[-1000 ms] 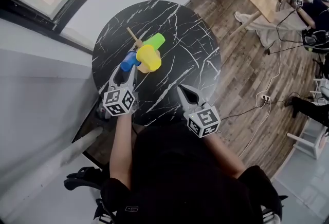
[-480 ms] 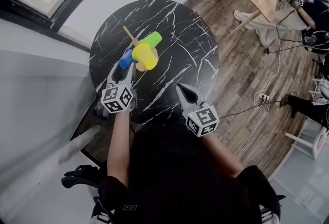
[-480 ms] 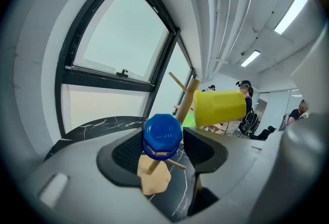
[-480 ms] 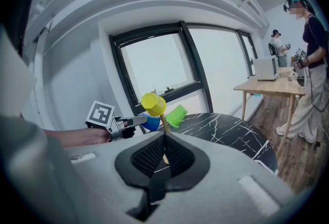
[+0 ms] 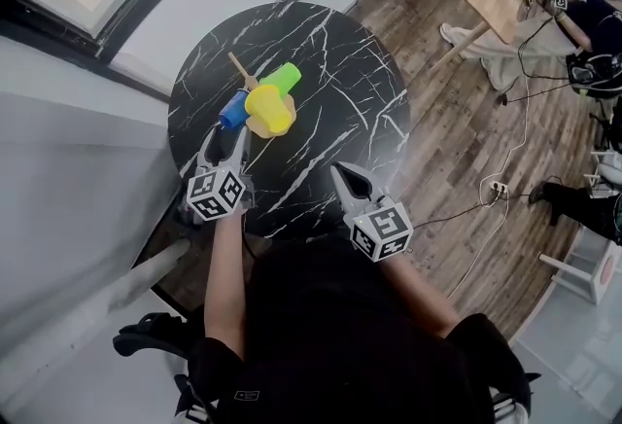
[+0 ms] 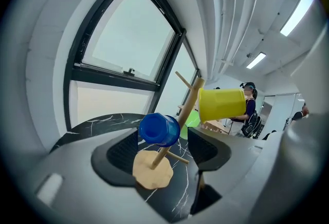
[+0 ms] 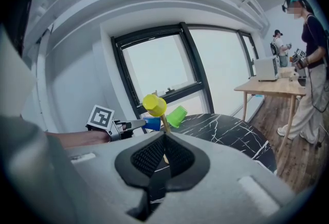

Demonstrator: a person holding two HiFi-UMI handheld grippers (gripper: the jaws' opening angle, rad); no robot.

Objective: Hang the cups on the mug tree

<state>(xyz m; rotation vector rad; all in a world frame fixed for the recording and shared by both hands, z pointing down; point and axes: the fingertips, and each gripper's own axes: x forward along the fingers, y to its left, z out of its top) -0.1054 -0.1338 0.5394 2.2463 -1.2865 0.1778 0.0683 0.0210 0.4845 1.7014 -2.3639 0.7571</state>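
**As the left jaws open, the blue cup must hang on its own**

Because the right gripper (image 5: 345, 177) sits nearest us, we start there; its jaws are clenched together on nothing, and it hovers over the near edge of the black marble table (image 5: 340, 91), well apart from the work. Ahead on the left, the left gripper (image 5: 231, 138) is opening its jaws; the blue cup (image 6: 159, 129) stands between the pads, yet they are clear of it on both sides, so it is released. The cup hangs on a low peg of the wooden mug tree (image 6: 191, 95), above the tree's round base; just beyond, the yellow cup (image 6: 221, 105) sits on an upper peg; farther still, the green cup (image 5: 282, 79) hangs on the far side.

With all three cups on pegs, we judge the task nearly done; the risk lies in the retreat. If we draw the left gripper back crookedly, a pad could catch the blue cup and pull it off its slanted peg; a harder brush could rock the tree, which looks light on its small base, and shake the other cups loose.
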